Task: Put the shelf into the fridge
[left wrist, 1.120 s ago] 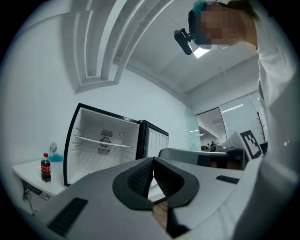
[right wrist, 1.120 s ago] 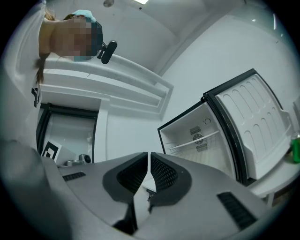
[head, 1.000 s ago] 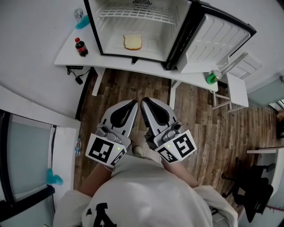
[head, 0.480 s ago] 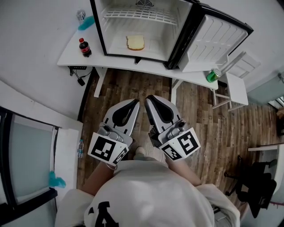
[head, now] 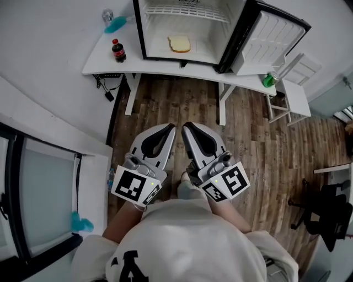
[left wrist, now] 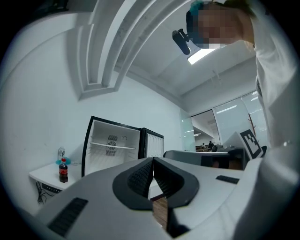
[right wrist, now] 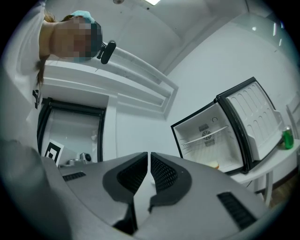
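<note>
I hold left gripper [head: 169, 128] and right gripper [head: 187, 127] side by side, both jaws closed on nothing, fridge [head: 208, 38] on worktop [head: 160, 66] opening towards me, wire shelf [head: 187, 10] lying level, long axis side to side

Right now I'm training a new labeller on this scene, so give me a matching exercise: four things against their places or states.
Things: 1 cola bottle; 2 green bottle; 3 bread slice; 4 fridge door.
Places or states: A swung open; B inside the fridge; C on the table, left of the fridge; D on the table's right end.
Pairs: 1-C; 2-D; 3-B; 4-A.
</note>
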Motion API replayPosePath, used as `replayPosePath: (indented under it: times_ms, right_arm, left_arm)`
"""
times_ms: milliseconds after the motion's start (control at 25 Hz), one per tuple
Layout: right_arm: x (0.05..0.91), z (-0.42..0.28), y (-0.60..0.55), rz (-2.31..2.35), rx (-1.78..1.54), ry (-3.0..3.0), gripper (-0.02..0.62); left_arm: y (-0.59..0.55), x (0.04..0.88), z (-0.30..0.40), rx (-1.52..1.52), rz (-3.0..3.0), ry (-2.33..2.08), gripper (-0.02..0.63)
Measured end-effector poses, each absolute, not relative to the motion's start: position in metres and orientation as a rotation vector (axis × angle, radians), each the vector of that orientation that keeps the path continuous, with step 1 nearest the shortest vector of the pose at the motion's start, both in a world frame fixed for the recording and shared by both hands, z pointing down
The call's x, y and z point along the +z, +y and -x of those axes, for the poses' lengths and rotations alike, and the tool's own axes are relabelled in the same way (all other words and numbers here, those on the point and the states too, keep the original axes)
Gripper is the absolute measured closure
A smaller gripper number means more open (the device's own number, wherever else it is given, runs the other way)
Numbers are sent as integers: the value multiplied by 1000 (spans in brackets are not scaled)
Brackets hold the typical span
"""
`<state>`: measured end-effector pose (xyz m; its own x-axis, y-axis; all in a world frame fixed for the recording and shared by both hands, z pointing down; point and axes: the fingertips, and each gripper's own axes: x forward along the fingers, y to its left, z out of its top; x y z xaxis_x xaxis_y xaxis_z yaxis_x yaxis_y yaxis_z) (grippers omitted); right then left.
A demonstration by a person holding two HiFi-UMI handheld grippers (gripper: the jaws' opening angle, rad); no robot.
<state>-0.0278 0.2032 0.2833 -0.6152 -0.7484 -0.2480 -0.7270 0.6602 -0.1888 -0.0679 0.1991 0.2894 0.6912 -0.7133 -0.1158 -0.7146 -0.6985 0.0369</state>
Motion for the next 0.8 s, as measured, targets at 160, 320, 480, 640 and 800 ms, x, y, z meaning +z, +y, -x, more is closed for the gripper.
replayPosePath:
  times_ms: [160, 320, 480, 640, 800]
  right_arm:
    - [290, 52, 246, 1211, -106, 2563, 555]
    - [293, 66, 285, 1255, -92, 2540, 555]
    - [292, 80, 316, 1272, -80, 2532, 557]
    - [292, 88, 340, 1268, -71, 2539, 556]
    - [288, 95, 350, 1225, -57, 2555, 555]
  left_arm:
    - [237, 295, 89, 189, 2909, 1186, 599]
    - [275, 299, 102, 183, 2936, 1129, 600]
    - [307, 298, 113, 191, 2949, 1096, 600]
    - [327, 294, 120, 223, 2942, 1093, 600]
    - [337, 291, 125, 226, 2920, 1122, 600]
